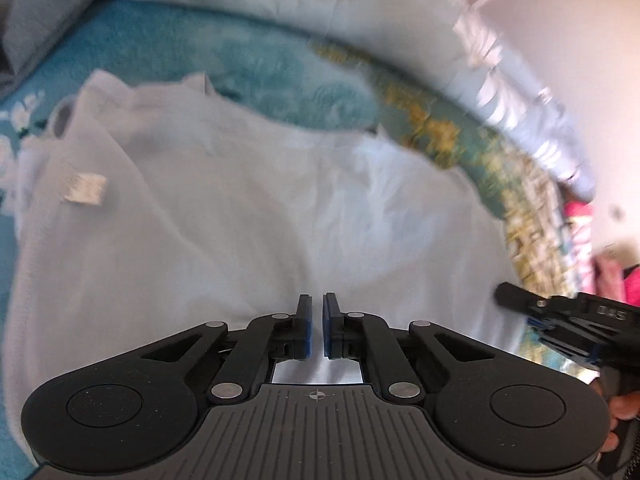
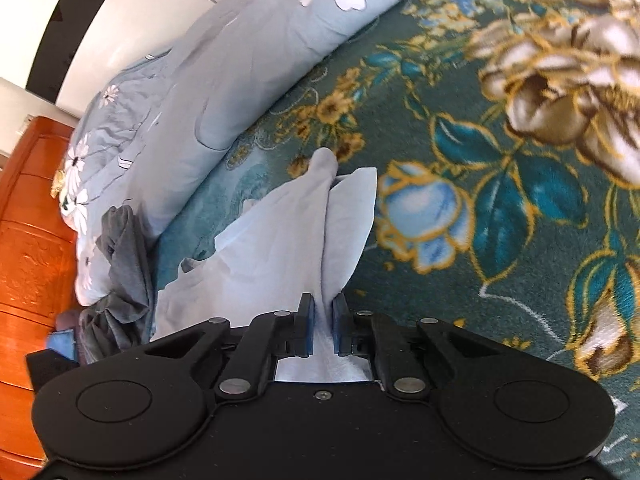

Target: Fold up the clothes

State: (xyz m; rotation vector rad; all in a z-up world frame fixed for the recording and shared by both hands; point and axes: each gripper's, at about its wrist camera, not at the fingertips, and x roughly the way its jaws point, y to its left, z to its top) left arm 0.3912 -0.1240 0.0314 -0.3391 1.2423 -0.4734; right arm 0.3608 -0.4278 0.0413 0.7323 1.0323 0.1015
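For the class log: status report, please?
Right claw shut on white garment. Left claw shut on same garment. Grey clothes heaped beside it.

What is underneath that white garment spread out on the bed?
The white garment lies on a teal floral blanket, which shows all around its edges. Whatever sits directly beneath the cloth's middle is covered and cannot be seen.

Teal floral bedspread (image 2: 460,128) covers the bed. Pale blue flowered quilt (image 2: 224,80) bunched along its far edge. Orange carved wooden cabinet (image 2: 28,240) beside it. White wall (image 1: 560,12) behind; bright daylight.
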